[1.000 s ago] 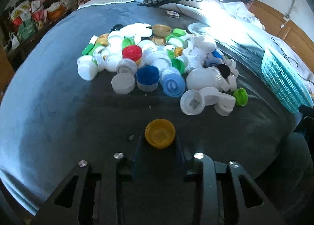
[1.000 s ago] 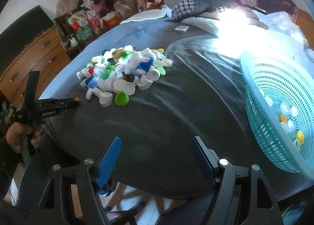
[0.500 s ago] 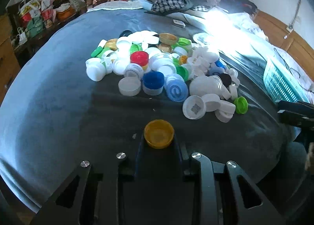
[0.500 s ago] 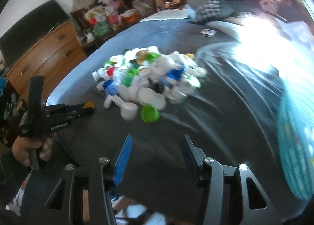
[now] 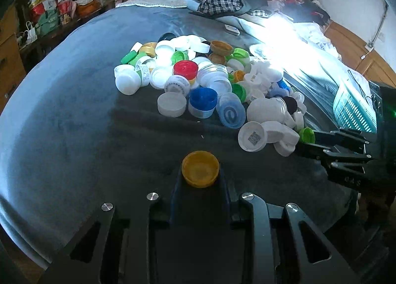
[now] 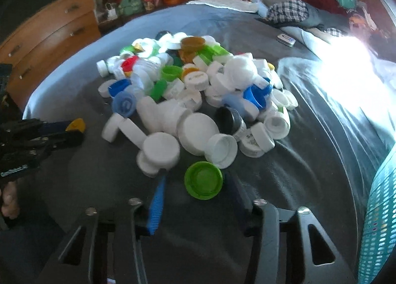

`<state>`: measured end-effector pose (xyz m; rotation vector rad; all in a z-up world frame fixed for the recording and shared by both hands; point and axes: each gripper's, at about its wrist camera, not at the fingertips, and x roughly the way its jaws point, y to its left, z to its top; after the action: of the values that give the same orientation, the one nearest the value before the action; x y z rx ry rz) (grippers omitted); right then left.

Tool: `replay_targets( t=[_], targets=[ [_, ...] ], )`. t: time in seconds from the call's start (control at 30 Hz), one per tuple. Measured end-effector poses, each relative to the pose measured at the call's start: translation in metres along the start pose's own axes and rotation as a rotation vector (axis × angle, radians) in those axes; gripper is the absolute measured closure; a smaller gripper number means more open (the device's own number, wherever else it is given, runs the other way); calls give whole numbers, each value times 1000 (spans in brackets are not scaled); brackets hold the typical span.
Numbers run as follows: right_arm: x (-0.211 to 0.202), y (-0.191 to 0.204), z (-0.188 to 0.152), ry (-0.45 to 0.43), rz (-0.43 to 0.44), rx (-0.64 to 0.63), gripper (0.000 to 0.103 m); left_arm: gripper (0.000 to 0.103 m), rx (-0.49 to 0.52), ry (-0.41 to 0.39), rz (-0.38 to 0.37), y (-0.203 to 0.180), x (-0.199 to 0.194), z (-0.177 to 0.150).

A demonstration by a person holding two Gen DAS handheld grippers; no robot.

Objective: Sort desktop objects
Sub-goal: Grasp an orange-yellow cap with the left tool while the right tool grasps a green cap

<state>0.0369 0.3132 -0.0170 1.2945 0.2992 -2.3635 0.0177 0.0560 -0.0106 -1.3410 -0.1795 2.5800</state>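
right gripper [image 6: 195, 185] moved over, closing around green cap [image 6: 203, 180]; left gripper [image 5: 200, 180] clamps half-hidden yellow cap [image 5: 200, 172].

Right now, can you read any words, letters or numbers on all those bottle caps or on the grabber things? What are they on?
"e": a single white letter on the light blue cap at the pile's near edge.
Printed digits on the white cap: too small to read.
Square code, no words, inside the white cap with the code.
Printed ring label on the white labelled cap: too blurred.
White lettering on the left gripper: blurred, unreadable.
Marking on the right gripper: unreadable.
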Motion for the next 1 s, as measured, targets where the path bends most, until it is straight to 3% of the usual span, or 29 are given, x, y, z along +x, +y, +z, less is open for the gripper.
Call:
replay_targets(
  t=[0.27,0.73,1.0],
  targets=[
    [-30,-8,-9,-40,26,70,70,79,-7,-13,-3,-10,-11,3],
    [-146,-13,-9,-227,26,117,70,79,158,-139,-60,-117,-76,43],
    [-181,-31,2,-292,-14,131,70,79,219,-186,-100,-174,-92,61]
  ],
)
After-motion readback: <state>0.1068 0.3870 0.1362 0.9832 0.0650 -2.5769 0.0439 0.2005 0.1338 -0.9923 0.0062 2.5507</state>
